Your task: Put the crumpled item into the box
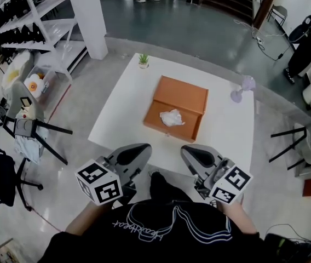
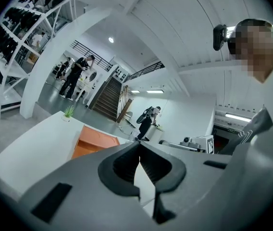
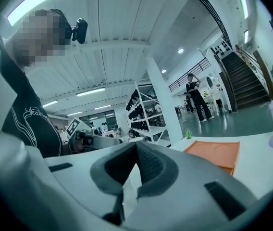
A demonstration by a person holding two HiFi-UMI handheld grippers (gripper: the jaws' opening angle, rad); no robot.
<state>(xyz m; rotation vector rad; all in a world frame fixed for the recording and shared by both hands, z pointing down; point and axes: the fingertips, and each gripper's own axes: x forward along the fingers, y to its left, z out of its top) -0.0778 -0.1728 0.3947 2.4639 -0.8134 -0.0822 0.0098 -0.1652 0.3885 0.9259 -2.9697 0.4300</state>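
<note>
An open orange box (image 1: 191, 126) lies in the middle of the white table (image 1: 120, 108), its lid (image 1: 182, 93) folded back on the far side. A crumpled white item (image 1: 171, 117) rests inside the box. My left gripper (image 1: 143, 148) hovers at the table's near edge, left of the box, jaws shut with nothing between them. My right gripper (image 1: 184, 149) hangs beside it on the right, also shut and empty. In the left gripper view the box (image 2: 94, 142) shows beyond the closed left gripper (image 2: 139, 147). The right gripper view has the lid (image 3: 214, 154) past the closed right gripper (image 3: 136, 144).
A small potted plant (image 1: 143, 60) stands at the table's far edge. A pale lamp-like ornament (image 1: 243, 88) sits at the far right of the table. Chairs (image 1: 29, 129) and white shelving (image 1: 32, 21) stand to the left. More chairs (image 1: 300, 147) stand to the right.
</note>
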